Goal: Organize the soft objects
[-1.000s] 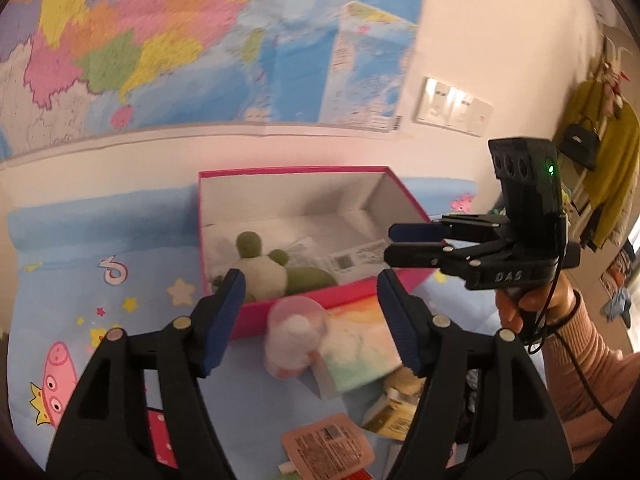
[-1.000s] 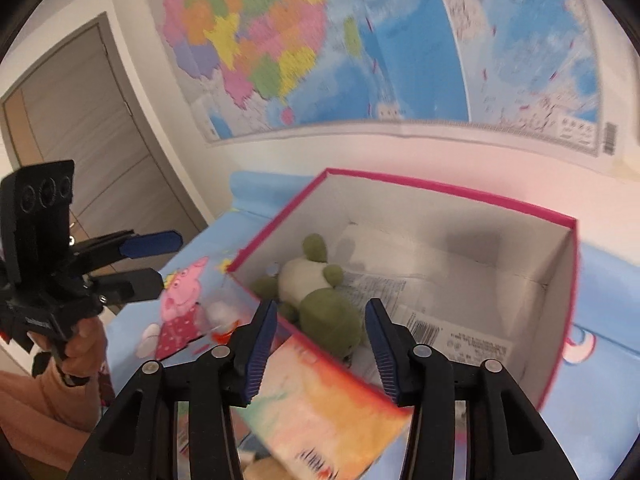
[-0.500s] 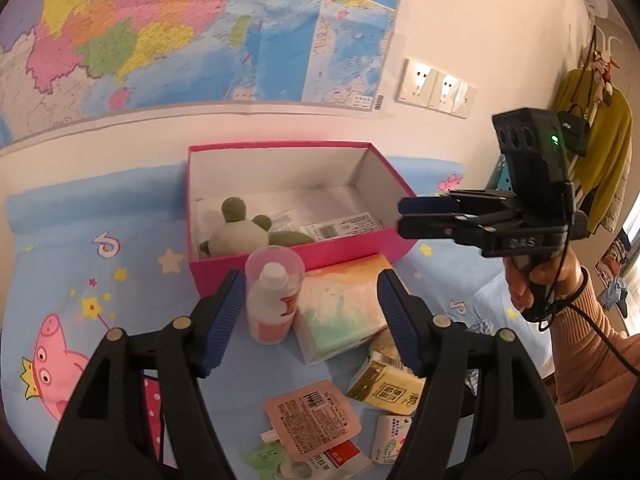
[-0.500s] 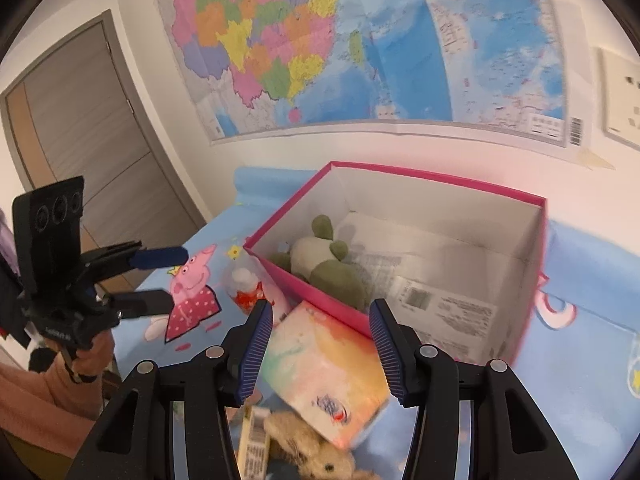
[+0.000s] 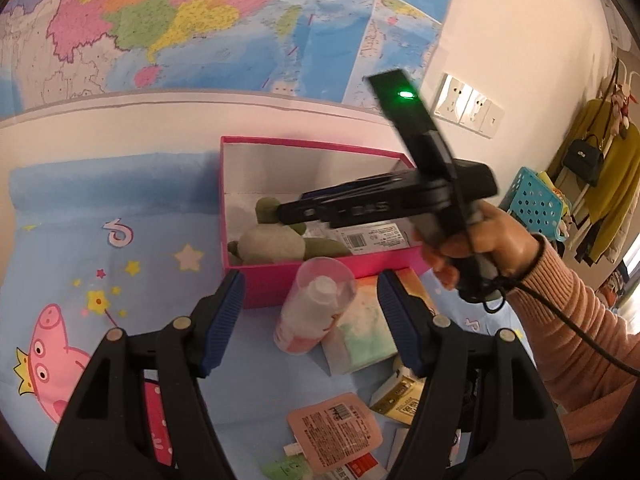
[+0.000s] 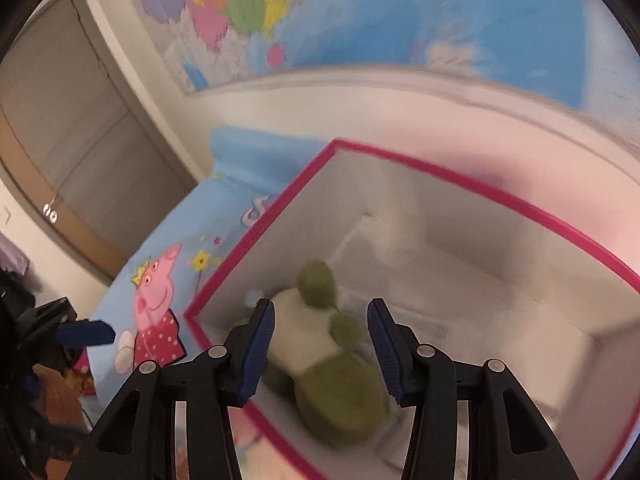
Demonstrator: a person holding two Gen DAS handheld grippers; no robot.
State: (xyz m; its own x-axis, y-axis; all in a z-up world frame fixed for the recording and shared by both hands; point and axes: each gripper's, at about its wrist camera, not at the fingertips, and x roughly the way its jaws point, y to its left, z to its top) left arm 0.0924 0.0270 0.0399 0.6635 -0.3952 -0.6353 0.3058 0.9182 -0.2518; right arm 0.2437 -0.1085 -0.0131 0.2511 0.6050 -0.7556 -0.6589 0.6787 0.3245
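- Right gripper [image 6: 321, 334]: jaws spread, empty, above green plush toy [image 6: 320, 344].
- Left gripper [image 5: 310, 314]: spread, empty.
- Pink box [image 5: 280, 286]: plush at its left end.

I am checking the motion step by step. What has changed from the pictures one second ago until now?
The right hand-held gripper has swung in over the pink box and now points down at the green plush toy, open, gripping nothing. The left hand-held gripper drew back slightly, open and empty. The toy in the box, the bottle and the tissue pack stayed in place.
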